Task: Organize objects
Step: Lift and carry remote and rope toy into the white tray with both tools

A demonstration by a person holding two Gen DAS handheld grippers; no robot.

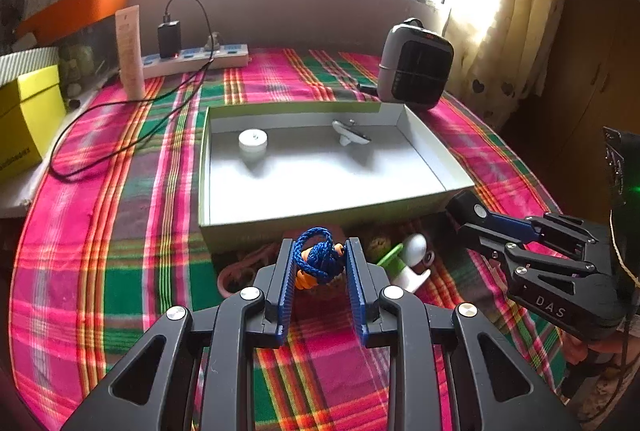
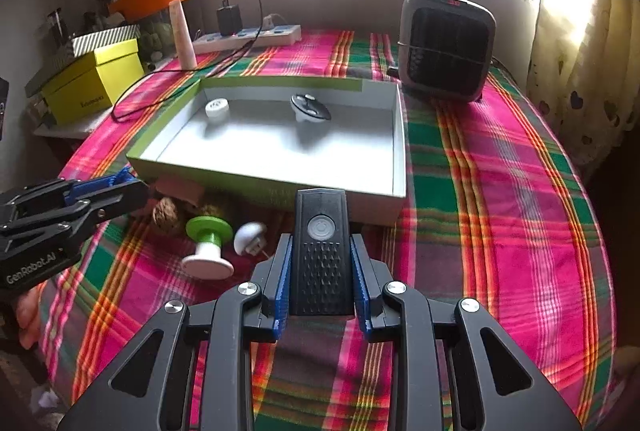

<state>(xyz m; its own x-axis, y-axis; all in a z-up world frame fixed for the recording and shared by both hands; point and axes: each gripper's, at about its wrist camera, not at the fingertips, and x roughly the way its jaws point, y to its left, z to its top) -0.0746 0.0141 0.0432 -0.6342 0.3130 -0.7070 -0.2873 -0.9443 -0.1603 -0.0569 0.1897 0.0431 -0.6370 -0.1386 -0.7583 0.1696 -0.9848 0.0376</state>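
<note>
we hold two things at once, one per hand, both poised just short of the open box (image 2: 400,135) on the plaid cloth (image 2: 480,191), which we judge to be the place everything is being gathered into. our left gripper (image 1: 320,263) has its pads clamped on a blue cord bundle (image 1: 318,257) with orange beads, pinched across its middle so the loose loops stay together. our right gripper (image 2: 320,271) is closed on a black remote (image 2: 322,247), gripped by its long sides near the lower end, so the button end points toward the box wall and can slide over it.

inside the box we count two items already: one white round cap (image 2: 217,108) near the far left corner and one dark oval gadget (image 2: 310,108) on a white stem, well apart from each other.

still loose on the cloth in front of the box's near wall we count one green-and-white spool (image 2: 208,245), one small white plug-like piece (image 2: 249,237), one brown walnut-like lump (image 2: 165,216), and a pinkish loop (image 1: 240,271) partly hidden behind our left fingers; there may be more in that shadow, we cannot tell.
</note>
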